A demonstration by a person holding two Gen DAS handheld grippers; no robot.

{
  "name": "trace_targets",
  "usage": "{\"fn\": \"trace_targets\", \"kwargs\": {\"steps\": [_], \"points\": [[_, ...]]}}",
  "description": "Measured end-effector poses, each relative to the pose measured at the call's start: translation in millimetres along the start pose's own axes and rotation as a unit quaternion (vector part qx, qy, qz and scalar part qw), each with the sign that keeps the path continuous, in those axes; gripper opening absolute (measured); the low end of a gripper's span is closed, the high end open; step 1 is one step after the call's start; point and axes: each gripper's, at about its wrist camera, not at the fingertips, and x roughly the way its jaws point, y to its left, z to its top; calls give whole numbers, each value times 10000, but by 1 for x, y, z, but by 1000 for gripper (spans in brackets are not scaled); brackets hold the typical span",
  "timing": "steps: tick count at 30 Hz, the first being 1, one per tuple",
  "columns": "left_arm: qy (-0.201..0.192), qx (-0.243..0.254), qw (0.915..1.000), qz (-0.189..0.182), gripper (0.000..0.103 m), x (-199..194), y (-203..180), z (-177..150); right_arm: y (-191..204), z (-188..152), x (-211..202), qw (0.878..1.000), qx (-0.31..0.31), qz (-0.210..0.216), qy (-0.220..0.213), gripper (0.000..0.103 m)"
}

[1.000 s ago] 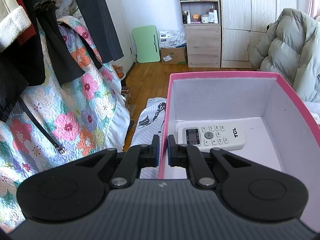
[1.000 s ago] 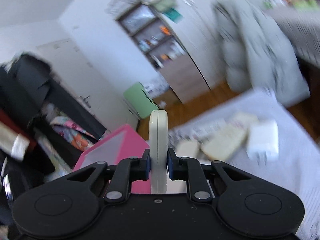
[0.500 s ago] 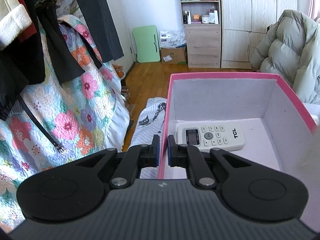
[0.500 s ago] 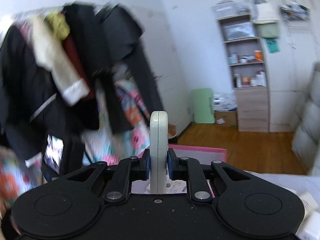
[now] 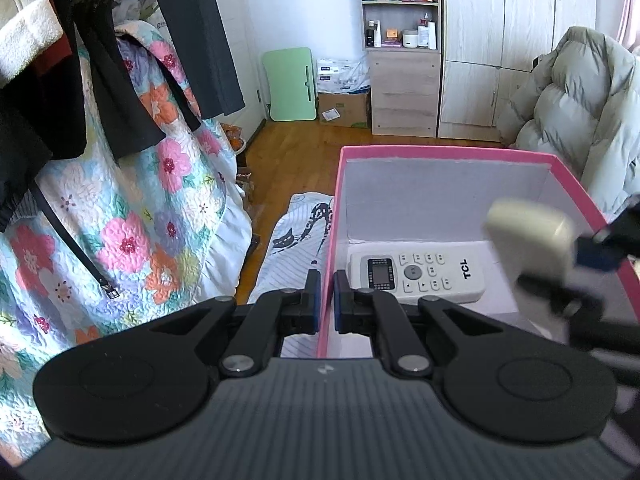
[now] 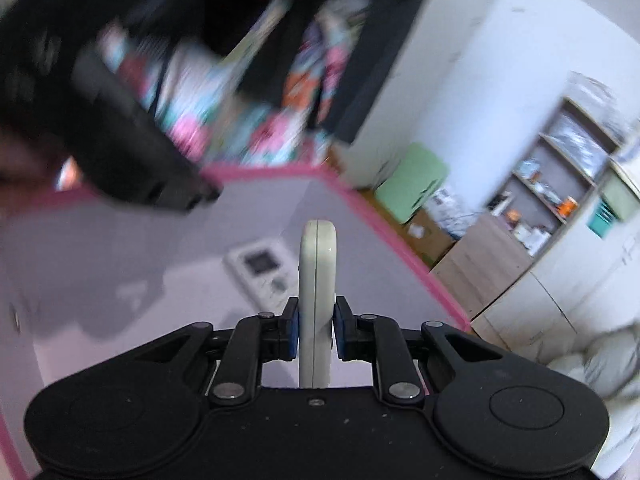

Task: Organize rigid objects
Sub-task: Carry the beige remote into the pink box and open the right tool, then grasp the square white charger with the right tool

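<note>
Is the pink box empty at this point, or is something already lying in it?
Not empty. One white TCL remote lies flat, buttons up, on the floor of the pink box. The second cream remote is clamped in the right gripper above it.

A white TCL remote lies face-up along the pink box's far wall; a cream remote (edge-on) hangs above, toward three o'clock.

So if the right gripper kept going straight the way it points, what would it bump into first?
Probably the pink box's white floor, near the TCL remote lying there; the right gripper holds a cream remote. Depth is unclear.
</note>
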Motion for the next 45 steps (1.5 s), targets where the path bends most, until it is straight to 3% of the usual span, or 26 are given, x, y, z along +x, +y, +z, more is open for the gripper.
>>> {"fn": "trace_targets", "kwargs": {"steps": [3, 13, 16, 18, 19, 22, 26, 30, 35, 39, 43, 45], "points": [[7, 0, 10000, 63, 7, 1, -1, -1, 13, 6, 16, 9970, -693, -215, 278, 19], [32, -115, 9999, -22, 7, 0, 3, 0, 42, 22, 22, 9816, -1853, 423, 191, 19], [40, -138, 9999, -3, 7, 0, 5, -1, 50, 26, 23, 9765, -2124, 352, 144, 17], [67, -187, 9998, -40, 7, 0, 6, 0, 48, 25, 17, 9748, -2190, 412, -65, 41], [82, -184, 9998, -36, 7, 0, 5, 0, 47, 26, 13, 9763, -2118, 416, -163, 58], [76, -93, 9999, 33, 7, 1, 2, 0, 38, 27, -5, 9844, -1613, 602, -366, 58], [136, -67, 9999, 53, 8, 3, 3, 1, 9, 20, -43, 9955, -400, 559, -655, 59], [356, -344, 9987, -133, 9, 8, 13, 2, -9, 6, -96, 9921, 1122, 45, -566, 57], [415, -259, 9988, -43, 9, 8, 8, 1, -26, -35, -151, 9614, 2703, 175, -481, 60], [349, 183, 9988, 306, 10, 4, -9, 1, -42, -90, -146, 9135, 4061, 165, 161, 61], [299, 80, 9989, 347, 10, 3, -8, 1, -32, -150, -145, 8667, 4935, 135, 718, 61], [236, -33, 9992, 318, 10, 1, -6, 0, -26, -173, -148, 8496, 5198, 97, 891, 61]]}}
